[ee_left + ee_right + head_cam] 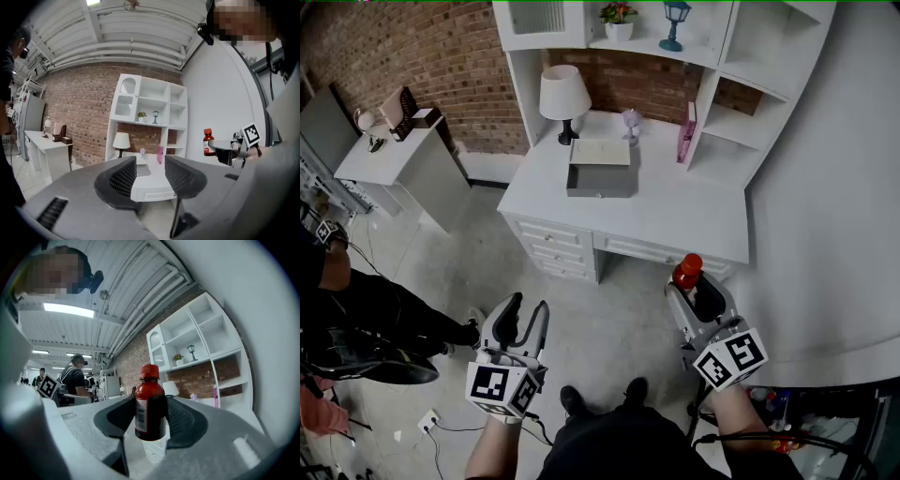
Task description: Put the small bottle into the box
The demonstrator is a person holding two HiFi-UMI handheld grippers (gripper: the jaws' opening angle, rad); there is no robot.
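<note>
Small bottle (150, 408): upright, red-capped, clamped in right gripper (697, 298)
Box (600, 178): grey, open, far on tabletop (675, 216)
Left gripper (150, 174): jaws apart, holding nothing

Head view: bottle (687, 270) body is hidden by right gripper (695, 291) jaws, lower R; bystander (342, 323) is cut off at L edge.

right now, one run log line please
right gripper: shut on small bottle, upright | left gripper: open, empty | box: on desk, bottle not in
</note>
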